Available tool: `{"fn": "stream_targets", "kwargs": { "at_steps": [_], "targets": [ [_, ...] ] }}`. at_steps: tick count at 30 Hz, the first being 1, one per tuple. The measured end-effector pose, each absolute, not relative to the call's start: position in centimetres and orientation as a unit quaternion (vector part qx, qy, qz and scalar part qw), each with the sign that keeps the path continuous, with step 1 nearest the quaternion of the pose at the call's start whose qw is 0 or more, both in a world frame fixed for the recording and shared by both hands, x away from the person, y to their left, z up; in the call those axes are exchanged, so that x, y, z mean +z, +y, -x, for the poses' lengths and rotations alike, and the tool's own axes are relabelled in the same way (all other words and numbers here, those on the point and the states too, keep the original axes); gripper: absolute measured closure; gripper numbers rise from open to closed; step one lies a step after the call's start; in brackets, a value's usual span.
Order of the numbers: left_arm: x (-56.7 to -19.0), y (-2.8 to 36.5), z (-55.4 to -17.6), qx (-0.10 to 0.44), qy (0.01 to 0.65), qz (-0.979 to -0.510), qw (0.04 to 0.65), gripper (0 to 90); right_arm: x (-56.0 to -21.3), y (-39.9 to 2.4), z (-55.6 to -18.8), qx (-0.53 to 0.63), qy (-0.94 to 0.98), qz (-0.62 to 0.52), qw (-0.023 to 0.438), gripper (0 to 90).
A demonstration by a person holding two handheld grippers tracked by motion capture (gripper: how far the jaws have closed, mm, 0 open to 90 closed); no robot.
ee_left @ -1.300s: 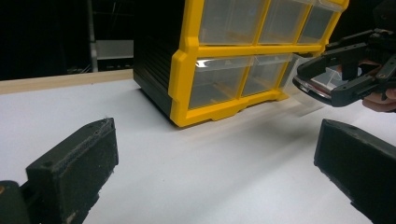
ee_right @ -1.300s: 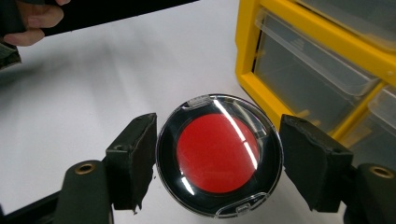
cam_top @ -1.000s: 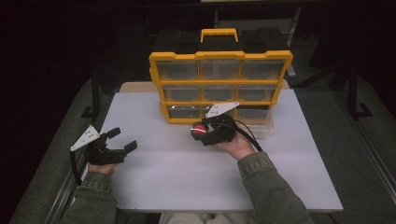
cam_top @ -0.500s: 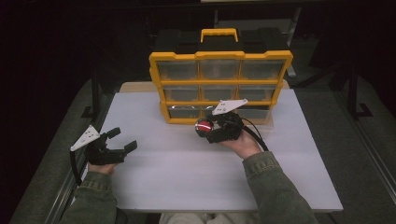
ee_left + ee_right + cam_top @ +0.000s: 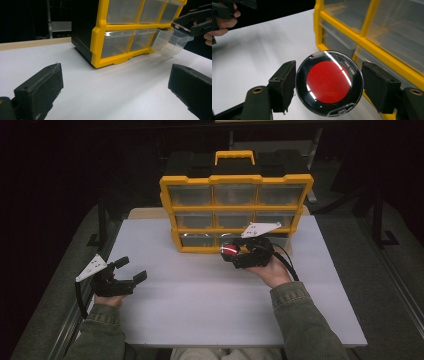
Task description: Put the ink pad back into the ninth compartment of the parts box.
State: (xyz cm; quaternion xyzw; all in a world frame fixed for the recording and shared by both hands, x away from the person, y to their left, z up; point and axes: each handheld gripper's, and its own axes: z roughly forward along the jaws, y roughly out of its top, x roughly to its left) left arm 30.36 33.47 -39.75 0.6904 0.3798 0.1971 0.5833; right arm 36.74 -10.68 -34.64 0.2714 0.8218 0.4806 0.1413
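Note:
A round red disc in a clear black-rimmed case [image 5: 329, 82] sits between the jaws of my right gripper [image 5: 328, 86], which is shut on it. From above, the disc [image 5: 229, 251] hangs just in front of the bottom row of a yellow drawer organizer [image 5: 235, 179]. My right gripper [image 5: 233, 256] points left along that row. One clear bottom drawer [image 5: 170, 45] is pulled out, close under the right gripper [image 5: 197, 21]. My left gripper [image 5: 132, 269] rests open and empty near the table's left edge, its jaws [image 5: 113, 95] wide apart.
The organizer's black back and yellow handle [image 5: 234, 156] stand at the far middle of the white tabletop [image 5: 200, 300]. A wooden strip [image 5: 32, 43] edges the far side. Dark frames and floor surround the table.
My right gripper has carried the red disc to the right and slightly away, closer to the organizer's bottom row. The left gripper has stayed put.

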Motion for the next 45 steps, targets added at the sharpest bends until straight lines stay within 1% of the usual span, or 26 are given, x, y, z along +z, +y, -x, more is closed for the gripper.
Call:
{"fn": "stream_targets", "kwargs": {
  "at_steps": [22,33,39,45],
  "targets": [
    [-39.7,33.5,-30.4,0.199,0.38,-0.69,0.583,0.0,-33.9,-16.1,-37.2,0.484,0.794,-0.325,0.173,28.7],
    [-39.7,33.5,-30.4,0.199,0.381,-0.69,0.582,0.0,-34.3,-18.5,-37.6,0.479,0.781,-0.357,0.18,28.6],
    [-39.7,33.5,-30.4,0.199,0.381,-0.69,0.582,0.0,-34.7,-19.2,-37.8,0.474,0.78,-0.367,0.178,28.6],
    [-39.8,33.5,-30.4,0.199,0.381,-0.691,0.581,0.0,-35.1,-19.9,-38.3,0.46,0.779,-0.383,0.185,28.6]
  ]
}}
